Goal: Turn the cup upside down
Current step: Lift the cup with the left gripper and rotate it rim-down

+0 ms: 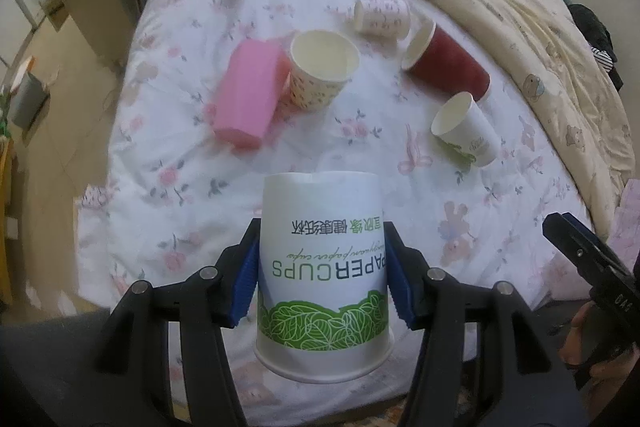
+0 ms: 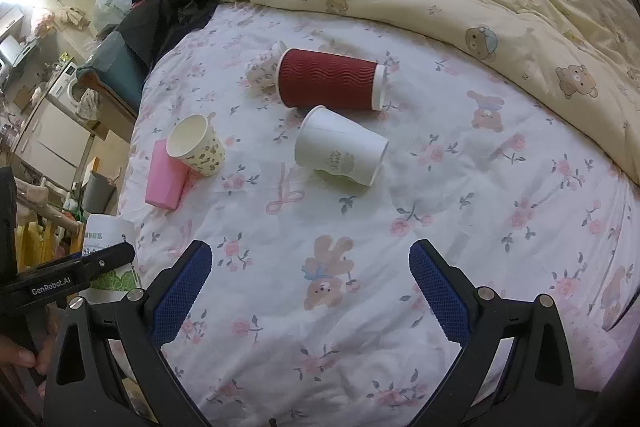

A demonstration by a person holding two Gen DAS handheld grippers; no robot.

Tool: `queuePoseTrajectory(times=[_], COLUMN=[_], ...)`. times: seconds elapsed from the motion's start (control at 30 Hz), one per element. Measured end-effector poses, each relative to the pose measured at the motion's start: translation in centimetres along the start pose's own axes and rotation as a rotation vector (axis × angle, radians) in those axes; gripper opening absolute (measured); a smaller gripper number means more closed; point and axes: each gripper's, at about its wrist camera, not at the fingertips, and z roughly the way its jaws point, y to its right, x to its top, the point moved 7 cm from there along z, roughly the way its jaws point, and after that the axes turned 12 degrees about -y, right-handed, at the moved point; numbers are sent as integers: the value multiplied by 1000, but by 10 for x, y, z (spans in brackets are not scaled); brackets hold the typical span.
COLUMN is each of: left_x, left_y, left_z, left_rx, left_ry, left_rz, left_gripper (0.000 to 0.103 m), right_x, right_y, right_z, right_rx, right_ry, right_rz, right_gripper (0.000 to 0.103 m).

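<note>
L hand-held gripper [image 1: 322, 269] is pinching the paper cup [image 1: 322, 267] w/ both blue pads [image 1: 245, 281] pressing its sides; the print is reading upside down and the wide rolled rim is sitting nearest the camera at the bottom, narrow base pointing up, so the cup is looking already inverted. Can't tell whether the rim is touching the bed sheet [image 1: 192, 195] or hanging just above it. In the R wrist view the same cup is showing only as a sliver at the left edge, beside the other tool's black body. R hand-held gripper [image 2: 310, 281] is spread wide, gripping nothing, hovering over the floral sheet near the bed's front edge. Judging progress: the flip itself seems mostly done; what's left is prob. setting the cup rim-down on the sheet and letting go. Further out, a pink box [image 1: 248, 95] is lying next to a small patterned cup [image 1: 320, 71] that's standing mouth up and touching it. To the right, a white cup w/ green print [image 1: 466, 127] is lying on its side, and behind it a red ribbed cup [image 1: 444, 65] is also lying down, w/ another small patterned cup [image 1: 382, 15] tipped over just beyond. At the far side a cream bear-print quilt [image 1: 500, 7] is bunching along the bed.
</note>
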Motion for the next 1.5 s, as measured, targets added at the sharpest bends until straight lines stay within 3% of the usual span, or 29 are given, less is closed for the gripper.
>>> queuePoseTrajectory(times=[0.17, 0.4, 0.7, 0.97, 1.2, 1.5], left_x=[5, 4, 4, -4, -6, -7], left_y=[0, 7, 13, 44, 48, 47], left_z=[6, 9, 6, -1, -4, -10], left_rx=[-75, -108, -118, -186, -184, -193], left_ry=[15, 3, 11, 17, 20, 26], left_rz=[-8, 2, 21, 111, 122, 128], left_gripper=[52, 52, 52, 52, 52, 52], right_x=[-5, -11, -25, -35, -40, -42], right_y=[-8, -20, -60, -95, -93, -76], right_z=[7, 10, 28, 27, 41, 58], right_rx=[-5, 24, 230, 359, 357, 171], right_ry=[-8, -20, -139, -171, -232, -242], right_rz=[-21, -48, -143, -223, -217, -226], right_gripper=[101, 101, 101, 101, 101, 101])
